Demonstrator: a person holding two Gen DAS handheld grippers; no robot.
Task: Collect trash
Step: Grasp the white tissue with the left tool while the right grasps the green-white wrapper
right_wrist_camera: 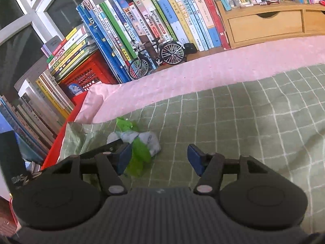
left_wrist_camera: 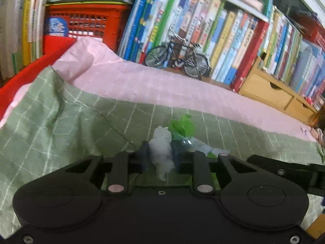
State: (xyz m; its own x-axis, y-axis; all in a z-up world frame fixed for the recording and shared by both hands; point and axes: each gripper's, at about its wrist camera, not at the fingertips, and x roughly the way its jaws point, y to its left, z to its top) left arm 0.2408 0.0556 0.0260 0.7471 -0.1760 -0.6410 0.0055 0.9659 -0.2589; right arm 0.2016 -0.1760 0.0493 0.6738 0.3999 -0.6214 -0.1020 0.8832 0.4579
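Left gripper (left_wrist_camera: pixel 161 154): jaws pinching a crumpled white wad of paper (left_wrist_camera: pixel 162 152), lower centre of frame, over the green checked cloth (left_wrist_camera: pixel 61 122). Right gripper (right_wrist_camera: pixel 159 158): jaws spread, nothing between them. Green-and-white wrapper trash (right_wrist_camera: pixel 140 142) lies on the cloth, touching its left finger (right_wrist_camera: pixel 124 158).

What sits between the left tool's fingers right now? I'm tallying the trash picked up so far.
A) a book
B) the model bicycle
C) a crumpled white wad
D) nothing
C: in the left wrist view the left tool is closed on a crumpled white wad, above the green checked cloth.
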